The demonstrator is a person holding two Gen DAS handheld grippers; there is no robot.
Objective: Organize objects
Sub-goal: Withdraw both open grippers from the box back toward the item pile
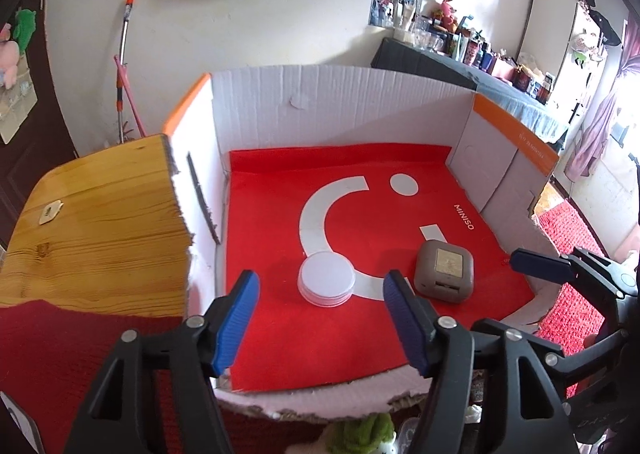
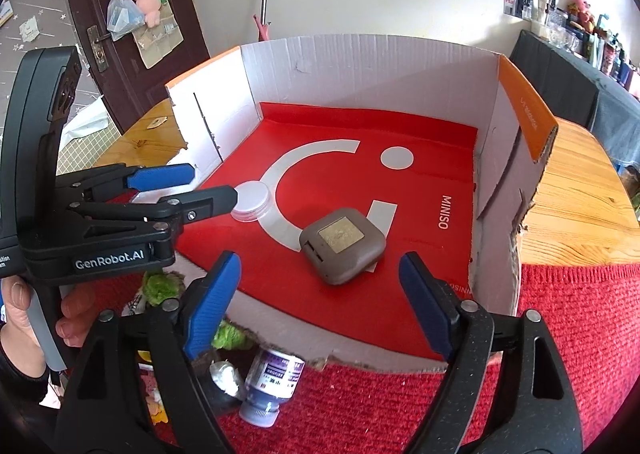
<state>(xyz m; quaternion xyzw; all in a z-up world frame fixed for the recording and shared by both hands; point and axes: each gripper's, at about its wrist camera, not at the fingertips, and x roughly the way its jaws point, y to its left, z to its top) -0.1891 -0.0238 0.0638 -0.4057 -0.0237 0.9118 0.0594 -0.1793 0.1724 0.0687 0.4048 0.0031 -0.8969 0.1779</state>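
Objects already sorted are lying inside the cardboard box (image 2: pixel 360 66): a white round lid (image 1: pixel 327 279) and a grey square case (image 1: pixel 444 271), near each other but apart on the red liner (image 1: pixel 320 338). More items are waiting outside the open front edge on the red knitted cloth (image 2: pixel 580 326) covering the wooden worktop (image 2: pixel 580 190); among them a small purple-labelled bottle (image 2: pixel 268 382) is lying on its side beside a green fuzzy item (image 2: pixel 160 286).

Left tool (image 1: pixel 320 318) is hovering with its jaws spread wide, gripping nothing, lined up on the lid. Right tool (image 2: pixel 320 302) is likewise standing wide open and empty, facing the case.

Judging by the layout, the step in hand is fetching the next loose item. Recommended practice:
- Approach the bottle across its body, not its cap end, since a smooth cylinder is likely to roll.
- Close the ribbed blue pads (image 2: pixel 212 302) squarely on opposite sides.
- Lift clear of the torn front lip before moving inward.
- Set down in bare liner, away from the lid and case.

Materials: the box is corrugated, white inside with orange rims; the liner is flat, matte, printed with white shapes. The lid appears to be thin plastic with a ridged edge. The case is rounded, matte, with a gold inset panel.
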